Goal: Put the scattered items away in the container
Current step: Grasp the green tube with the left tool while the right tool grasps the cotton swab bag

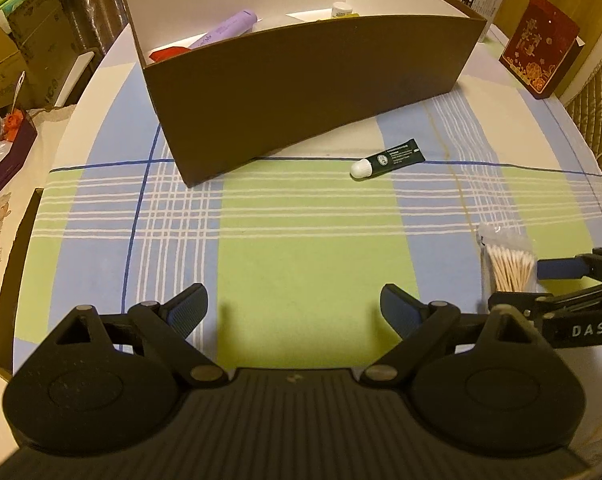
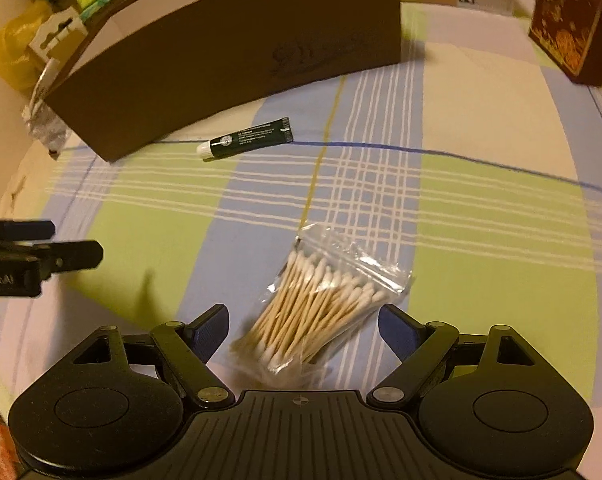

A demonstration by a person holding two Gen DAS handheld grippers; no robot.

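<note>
This looks like a home. The table (image 1: 113, 80) has a checked cloth (image 1: 301, 220), and beside the table sit cardboard boxes (image 1: 33, 28), curtains (image 1: 101, 0) and a red gift box (image 1: 541, 44).

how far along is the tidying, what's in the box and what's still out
Partly done. Inside the brown box lie a purple tube, a red item and a small white-capped jar. Nothing is in hand: the right gripper is open around the bag of cotton swabs, not closed on it, and the left gripper is open and empty. Still out on the tablecloth: the swabs and the dark green tube.
</note>
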